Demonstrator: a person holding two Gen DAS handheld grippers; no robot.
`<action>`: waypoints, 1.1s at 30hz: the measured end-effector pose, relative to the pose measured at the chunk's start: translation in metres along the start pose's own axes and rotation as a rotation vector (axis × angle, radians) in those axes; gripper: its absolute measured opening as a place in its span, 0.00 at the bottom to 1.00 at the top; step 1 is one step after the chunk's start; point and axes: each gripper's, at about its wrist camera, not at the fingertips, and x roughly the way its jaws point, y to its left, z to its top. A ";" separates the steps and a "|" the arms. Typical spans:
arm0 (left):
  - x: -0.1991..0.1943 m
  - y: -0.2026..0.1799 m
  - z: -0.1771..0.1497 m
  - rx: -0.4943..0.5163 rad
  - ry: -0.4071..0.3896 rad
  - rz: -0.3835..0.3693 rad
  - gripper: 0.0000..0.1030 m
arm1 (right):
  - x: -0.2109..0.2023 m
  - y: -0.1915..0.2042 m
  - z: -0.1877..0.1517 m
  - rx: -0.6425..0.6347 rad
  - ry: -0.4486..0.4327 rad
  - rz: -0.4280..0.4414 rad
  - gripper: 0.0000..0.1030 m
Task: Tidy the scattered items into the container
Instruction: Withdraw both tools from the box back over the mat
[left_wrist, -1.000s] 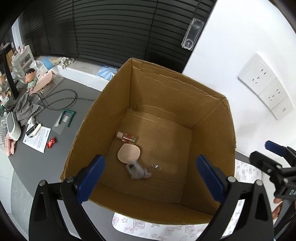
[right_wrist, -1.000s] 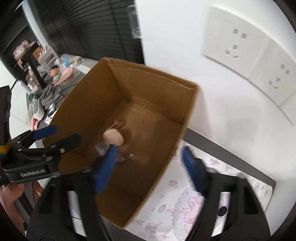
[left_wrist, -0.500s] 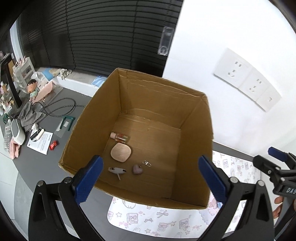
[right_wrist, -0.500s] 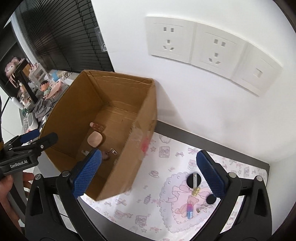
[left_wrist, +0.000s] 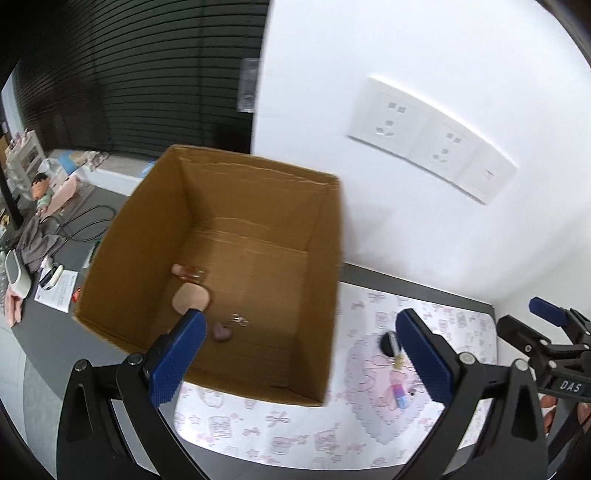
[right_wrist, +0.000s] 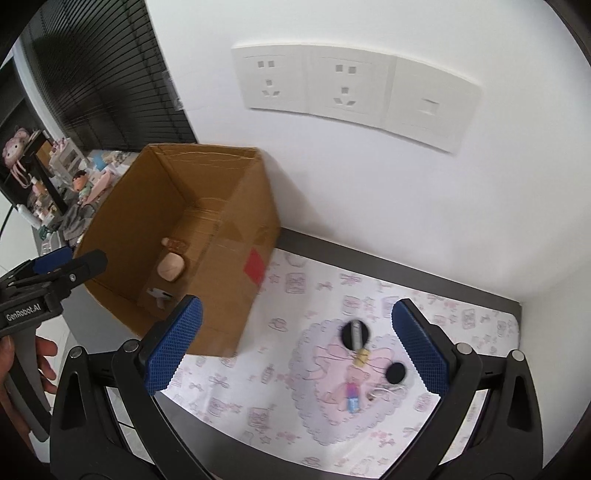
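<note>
An open cardboard box (left_wrist: 325, 229) (right_wrist: 236, 258) stands on a patterned mat. Inside lie a small bottle (left_wrist: 189, 272), a tan compact (left_wrist: 191, 298) (right_wrist: 171, 266), a heart keychain (left_wrist: 222, 331) and a white clip (right_wrist: 159, 295). On the mat to the right lie a black disc with a silver tube (right_wrist: 355, 333) (left_wrist: 388, 343), a second black disc (right_wrist: 395, 373), a yellow piece (right_wrist: 362, 357) and a pink-and-blue stick (right_wrist: 352, 397) (left_wrist: 400, 397). My left gripper (left_wrist: 301, 360) is open and empty above the box's near right corner. My right gripper (right_wrist: 295, 345) is open and empty above the mat, between the box and these items.
A white wall with sockets (right_wrist: 351, 92) stands behind the mat (right_wrist: 295, 387). Black blinds (left_wrist: 147, 74) are at the back left. The grey desk left of the box holds a doll (left_wrist: 40, 188), cables (left_wrist: 85, 225), a cloth and papers (left_wrist: 57, 291).
Both grippers have pulled back and swung right, away from over the box. The mat items have come into view. The white clip and keychain now lie still in the box.
</note>
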 end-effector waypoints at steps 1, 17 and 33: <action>0.000 -0.006 0.000 0.008 0.001 -0.006 0.99 | -0.003 -0.005 -0.002 0.003 -0.003 -0.007 1.00; 0.008 -0.097 -0.018 0.134 0.044 -0.084 0.99 | -0.031 -0.077 -0.037 0.082 -0.010 -0.090 1.00; 0.027 -0.166 -0.031 0.234 0.082 -0.114 0.99 | -0.048 -0.144 -0.068 0.186 -0.007 -0.132 1.00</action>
